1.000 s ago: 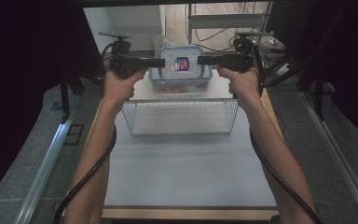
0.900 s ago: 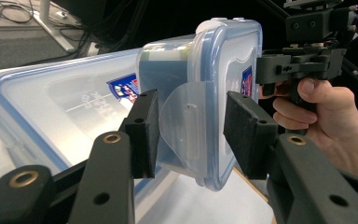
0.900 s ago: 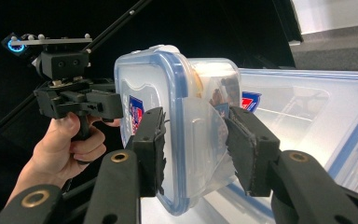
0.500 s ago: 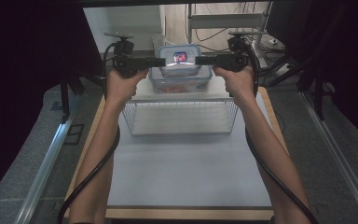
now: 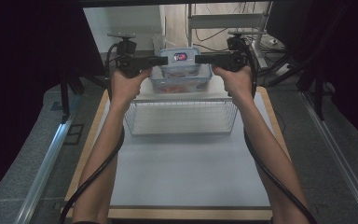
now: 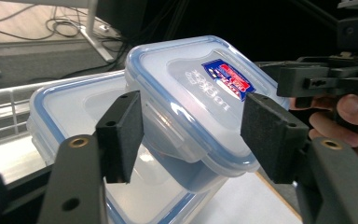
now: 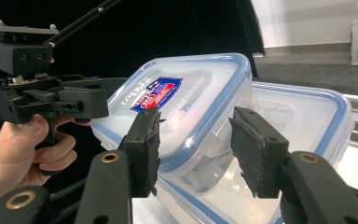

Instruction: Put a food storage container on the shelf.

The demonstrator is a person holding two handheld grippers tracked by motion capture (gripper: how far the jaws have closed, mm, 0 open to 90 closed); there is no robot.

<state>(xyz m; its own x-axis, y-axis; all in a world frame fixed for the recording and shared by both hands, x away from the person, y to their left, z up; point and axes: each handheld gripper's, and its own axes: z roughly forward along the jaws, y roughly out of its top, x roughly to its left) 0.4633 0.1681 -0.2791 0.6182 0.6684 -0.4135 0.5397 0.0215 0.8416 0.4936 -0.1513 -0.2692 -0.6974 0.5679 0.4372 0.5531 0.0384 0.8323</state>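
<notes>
**Now both claws ease off the stacked box**

Atop the wire basket (image 5: 182,116), the small lidded container (image 5: 181,59) sits tilted on a larger container (image 5: 182,81). The left gripper (image 6: 193,135) and right gripper (image 7: 196,149) have just been opening, pads clear of its ends. Resting crooked, it could slide off. The red contents below are hard to make out.

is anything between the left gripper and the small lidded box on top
Nothing visible. The left gripper has its jaws on either side of the small box's near corner, with bare gaps to the pads; they have just been opening. The box sits tilted on the larger box.
</notes>
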